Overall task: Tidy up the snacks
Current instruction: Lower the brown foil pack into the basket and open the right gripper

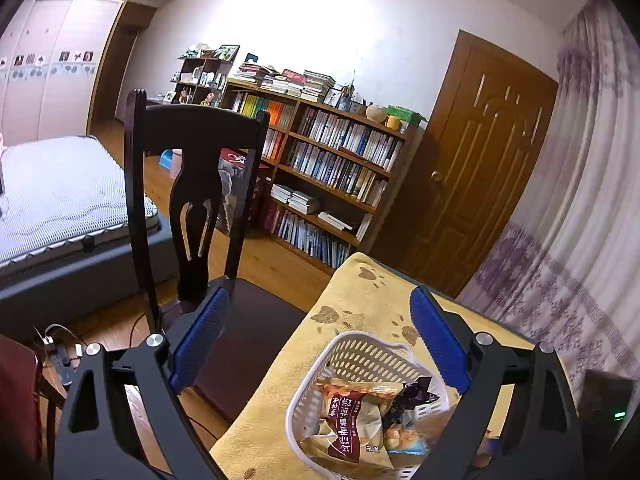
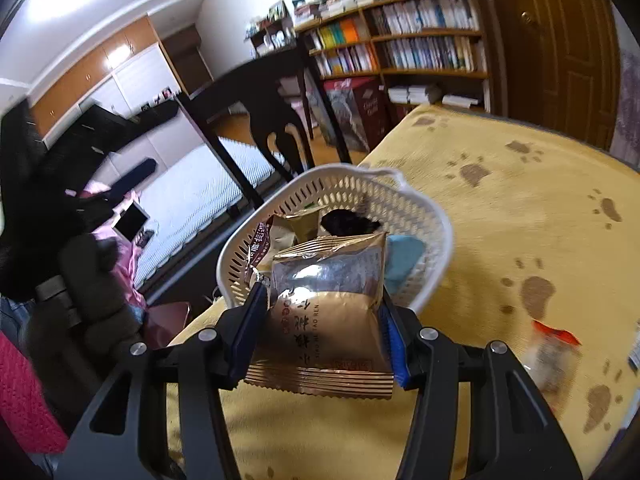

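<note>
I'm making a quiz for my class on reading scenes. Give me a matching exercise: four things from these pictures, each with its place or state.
Things:
1. gold snack packet
2. white basket
3. left gripper
4. clear wrapper with red edge

Places or states:
A. lying loose on the yellow cloth
B. open, holding nothing
C. clamped between the right gripper fingers
D. standing on the cloth, holding several snacks

Pairs: 1-C, 2-D, 3-B, 4-A
</note>
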